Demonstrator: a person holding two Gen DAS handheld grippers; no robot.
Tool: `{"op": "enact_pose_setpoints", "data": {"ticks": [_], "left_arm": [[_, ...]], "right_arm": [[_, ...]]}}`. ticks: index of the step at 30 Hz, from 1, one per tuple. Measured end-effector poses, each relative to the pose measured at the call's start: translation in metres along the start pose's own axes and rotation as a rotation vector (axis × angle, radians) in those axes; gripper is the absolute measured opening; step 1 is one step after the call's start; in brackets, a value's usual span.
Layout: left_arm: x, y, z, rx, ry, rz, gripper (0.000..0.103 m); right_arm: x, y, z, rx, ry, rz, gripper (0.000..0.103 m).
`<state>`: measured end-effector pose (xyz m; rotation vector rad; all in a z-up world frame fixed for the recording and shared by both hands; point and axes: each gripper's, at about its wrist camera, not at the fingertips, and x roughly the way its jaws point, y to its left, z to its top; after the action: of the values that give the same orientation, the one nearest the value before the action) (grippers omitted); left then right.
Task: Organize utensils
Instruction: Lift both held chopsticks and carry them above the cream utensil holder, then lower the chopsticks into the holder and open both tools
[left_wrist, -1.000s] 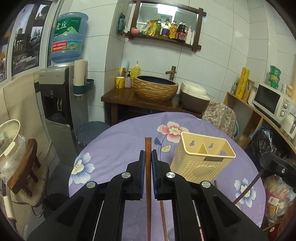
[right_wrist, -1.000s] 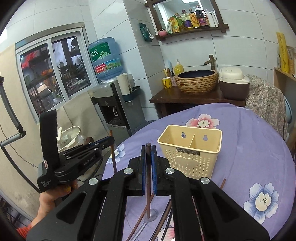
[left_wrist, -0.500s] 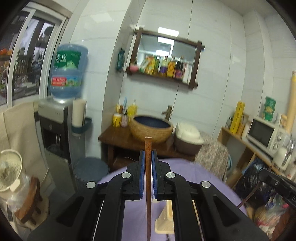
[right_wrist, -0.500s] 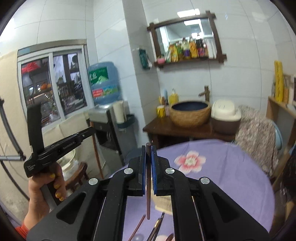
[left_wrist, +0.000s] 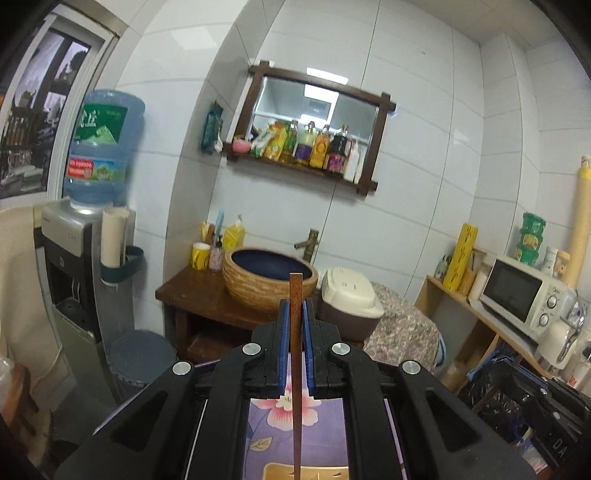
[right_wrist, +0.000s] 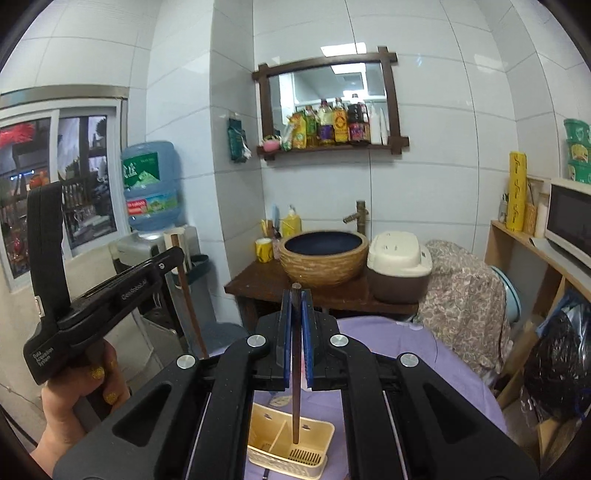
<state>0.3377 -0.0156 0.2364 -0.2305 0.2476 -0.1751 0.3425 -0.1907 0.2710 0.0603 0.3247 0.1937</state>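
- Left tongs (left_wrist: 294, 314): blue pads clamped on a brown chopstick (left_wrist: 296, 369), which stands upright between them; its square top end rises above the pads, its lower end runs down out of the left wrist view.
- Right tongs (right_wrist: 295, 306): pads clamped on a second, darker chopstick (right_wrist: 295, 387), also upright; its top just clears the pads.
- Utensil holder (right_wrist: 288, 439): cream, perforated, two compartments split by a divider, standing on the bench (right_wrist: 424, 354) directly below the right tongs. The lower tip of the dark chopstick hangs over the right-hand compartment, above its slotted floor; whether it is inside the rim cannot be told.
- In the left wrist view only a cream edge (left_wrist: 314, 470) of the holder shows below the left tongs.
- Bench covering: purple cloth with a flower print, visible beneath both tongs.
- From the right wrist view, the left tongs sit to the left, held in a hand (right_wrist: 74, 398); their chopstick angles downward.
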Motion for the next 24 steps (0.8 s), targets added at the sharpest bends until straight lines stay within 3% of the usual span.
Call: {"op": "enact_pose_setpoints", "data": {"ticks": [10,16,24], "left_arm": [[0.028,0.007,-0.06,0.045,0.092,0.01,0.008],[0.039,0.013,-0.083,0.055,0.16,0.012,0.008],[0.054,0.018,-0.097,0.052,0.229,0.008,0.008]], "right_arm": [[0.053,-0.012,-0.064,0.042,0.138,-0.003,0.006],[0.071,-0.02,-0.076,0.076,0.189,0.001,0.006],[0.08,-0.026,-0.077,0.104,0.18,0.006,0.006]]}}
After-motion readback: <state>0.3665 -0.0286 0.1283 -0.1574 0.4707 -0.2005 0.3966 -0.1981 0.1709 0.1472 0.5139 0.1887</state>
